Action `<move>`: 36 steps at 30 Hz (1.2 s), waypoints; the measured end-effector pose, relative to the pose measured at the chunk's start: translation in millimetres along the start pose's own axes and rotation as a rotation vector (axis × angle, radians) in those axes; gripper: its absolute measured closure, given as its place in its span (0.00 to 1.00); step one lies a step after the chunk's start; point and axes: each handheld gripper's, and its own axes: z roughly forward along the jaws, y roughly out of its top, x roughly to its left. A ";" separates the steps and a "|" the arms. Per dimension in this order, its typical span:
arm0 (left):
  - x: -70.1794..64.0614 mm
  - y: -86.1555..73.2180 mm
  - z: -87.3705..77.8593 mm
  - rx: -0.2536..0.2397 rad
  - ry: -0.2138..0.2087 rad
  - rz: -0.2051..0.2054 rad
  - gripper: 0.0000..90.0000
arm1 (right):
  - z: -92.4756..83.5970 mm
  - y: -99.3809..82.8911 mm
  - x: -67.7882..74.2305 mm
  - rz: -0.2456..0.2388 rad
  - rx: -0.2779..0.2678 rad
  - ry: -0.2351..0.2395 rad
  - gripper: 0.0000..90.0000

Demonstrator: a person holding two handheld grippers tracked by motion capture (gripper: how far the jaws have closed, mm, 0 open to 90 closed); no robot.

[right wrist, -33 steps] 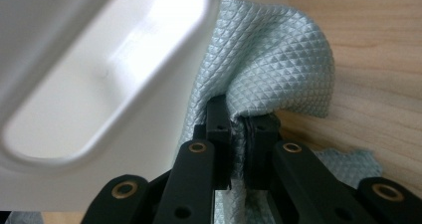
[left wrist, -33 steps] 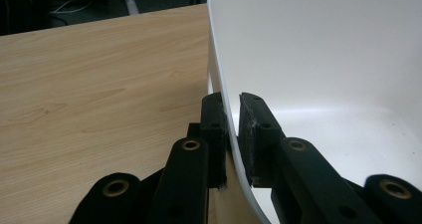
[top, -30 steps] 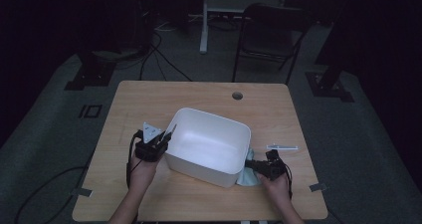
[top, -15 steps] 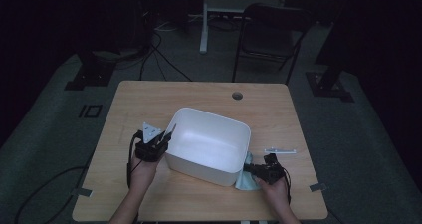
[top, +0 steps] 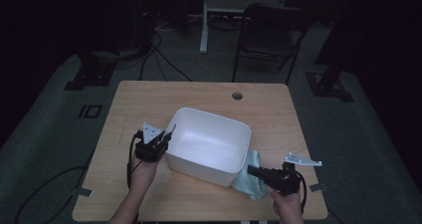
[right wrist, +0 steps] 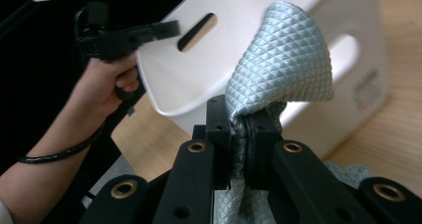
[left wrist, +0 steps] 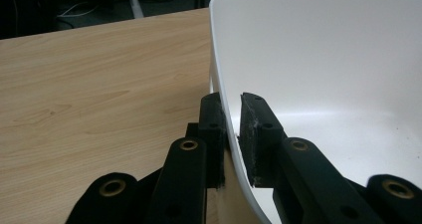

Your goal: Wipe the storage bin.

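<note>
Right gripper view: the pale blue cloth (right wrist: 283, 59) is pinched between the jaws of the right gripper (right wrist: 244, 119), bunched above them beside the white tub (right wrist: 239, 40). The tub's wall is clamped by the left gripper (left wrist: 231, 134), one jaw inside, one outside, on the wooden table (top: 149, 99).
</note>
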 end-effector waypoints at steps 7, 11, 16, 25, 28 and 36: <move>0.9 0.7 0.1 0.008 -0.017 0.012 0.90 | 15.9 -3.6 -6.2 0.002 0.024 -0.009 0.93; 0.7 0.9 -0.1 0.012 -0.017 0.016 0.90 | 22.4 -7.9 -13.0 0.006 0.045 -0.044 0.94; 0.1 1.3 -0.1 0.017 -0.010 0.026 0.90 | 26.6 -9.9 -20.0 0.017 0.045 -0.049 0.94; -0.1 1.7 0.3 0.021 -0.012 0.024 0.90 | 37.8 -15.8 -38.4 0.046 0.093 -0.073 0.94; -0.1 2.0 0.2 0.025 -0.012 0.028 0.90 | 39.9 -16.4 -41.3 0.047 0.103 -0.089 0.94; 0.4 2.2 0.4 0.027 -0.016 0.027 0.89 | 56.1 -25.9 -61.2 0.079 0.189 -0.140 0.94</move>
